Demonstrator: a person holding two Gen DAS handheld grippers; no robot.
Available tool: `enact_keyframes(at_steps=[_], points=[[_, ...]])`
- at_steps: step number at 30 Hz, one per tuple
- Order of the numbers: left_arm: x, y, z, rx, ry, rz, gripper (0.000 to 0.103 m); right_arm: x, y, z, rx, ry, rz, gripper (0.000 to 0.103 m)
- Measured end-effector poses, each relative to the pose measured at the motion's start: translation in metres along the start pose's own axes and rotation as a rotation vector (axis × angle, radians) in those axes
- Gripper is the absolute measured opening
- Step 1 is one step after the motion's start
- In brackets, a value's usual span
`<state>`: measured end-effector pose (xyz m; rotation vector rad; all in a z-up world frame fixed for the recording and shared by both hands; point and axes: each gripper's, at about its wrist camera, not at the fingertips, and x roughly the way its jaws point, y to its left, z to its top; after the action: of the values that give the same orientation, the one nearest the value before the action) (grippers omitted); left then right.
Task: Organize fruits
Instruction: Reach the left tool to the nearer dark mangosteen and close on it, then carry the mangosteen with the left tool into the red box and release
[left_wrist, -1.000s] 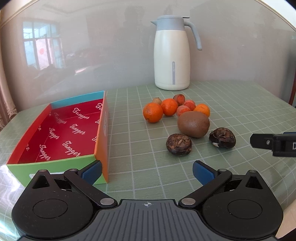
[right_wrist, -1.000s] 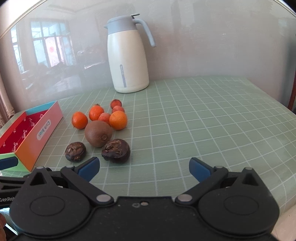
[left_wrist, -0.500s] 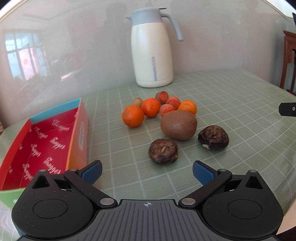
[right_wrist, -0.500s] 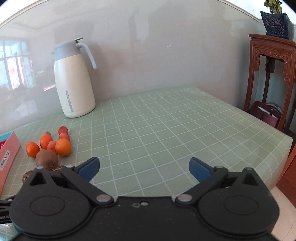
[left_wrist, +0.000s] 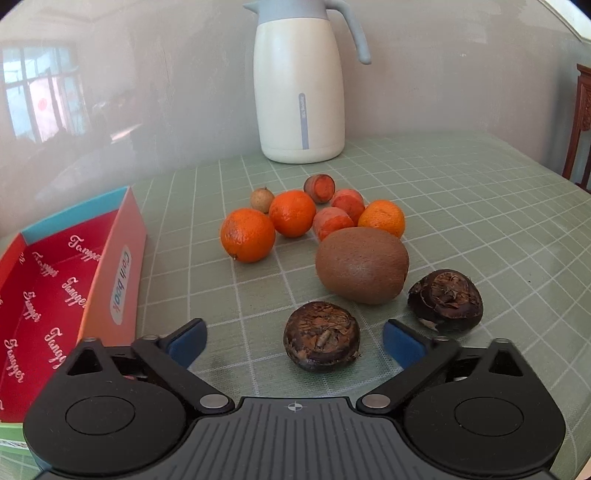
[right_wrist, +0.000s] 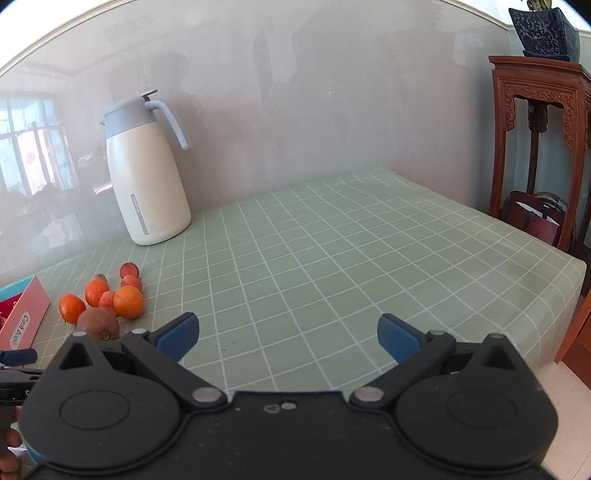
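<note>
The left tool (left_wrist: 294, 339) is closing around a dark water chestnut (left_wrist: 321, 340), pads not touching it; kiwi (left_wrist: 362, 270) at 1 o'clock. The right tool (right_wrist: 287, 336) stands spread over bare counter (right_wrist: 332, 258).

The box (left_wrist: 74, 291) carries the only print that reads clearly. Its red inner floor is covered with one white script word repeated in rows, which looks like "Tamper", though the curly lettering leaves the spelling unsure. On the orange outer side wall sits a pale oval label (left_wrist: 121, 284) with blue letters reading "Coih book"; the same label (right_wrist: 21, 329) shows in the right wrist view. The cream jug (left_wrist: 301, 85) has a grey vertical strip with small lettering, too tiny to read
</note>
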<state>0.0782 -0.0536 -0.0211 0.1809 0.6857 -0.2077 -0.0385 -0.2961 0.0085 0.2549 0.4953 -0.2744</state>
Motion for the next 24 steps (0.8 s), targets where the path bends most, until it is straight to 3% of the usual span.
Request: enact_keyframes(at_steps=[5,7,8,14,24], points=[[-0.003,-0.004,-0.003,0.003,-0.022,-0.012,0.069,0.0,-0.007,0.002,0.044,0.006,0.01,0.103],[-0.006,-0.005,-0.003,0.003,-0.03,-0.02,0.048,0.0,-0.008,0.002,0.05,0.007,0.015,0.103],[-0.007,-0.006,-0.004,0.003,-0.031,-0.028,0.044,0.0,-0.007,0.002,0.048,0.004,0.015,0.103],[-0.01,-0.004,-0.005,-0.013,-0.044,-0.023,0.043,-0.002,-0.007,0.001,0.041,0.001,0.013,0.103],[-0.036,0.005,-0.002,-0.018,-0.139,0.005,0.043,0.0,-0.005,0.001,0.046,0.003,0.016,0.103]])
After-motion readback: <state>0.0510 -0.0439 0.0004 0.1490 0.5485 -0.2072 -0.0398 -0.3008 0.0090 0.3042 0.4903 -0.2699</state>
